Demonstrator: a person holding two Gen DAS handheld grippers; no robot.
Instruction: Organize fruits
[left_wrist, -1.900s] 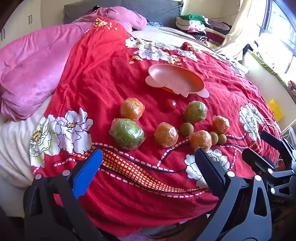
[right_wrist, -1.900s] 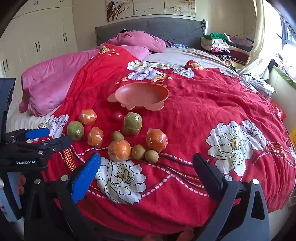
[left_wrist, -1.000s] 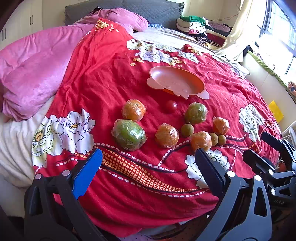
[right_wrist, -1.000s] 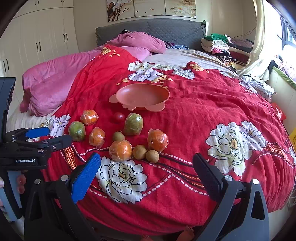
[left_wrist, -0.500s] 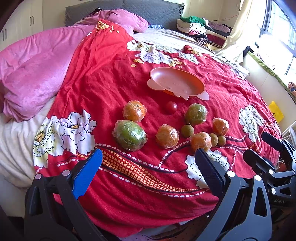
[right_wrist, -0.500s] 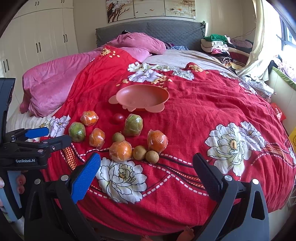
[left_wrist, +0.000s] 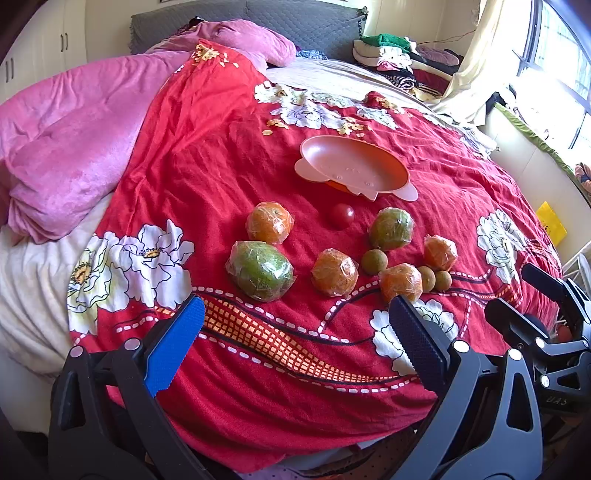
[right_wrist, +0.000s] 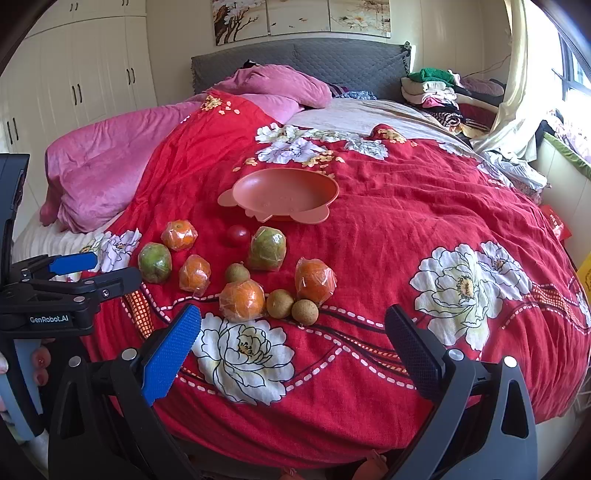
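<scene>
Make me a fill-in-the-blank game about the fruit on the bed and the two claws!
1. The pink plate has ____ fruits in it.
2. The small red fruit lies between the plate and the wrapped fruits, and it has ____ plastic wrap on it.
3. The left claw and the right claw are both ____ and hold nothing.
4. The number of wrapped green fruits, such as the big one, is ____.

Missing words: no; no; open; two
</scene>
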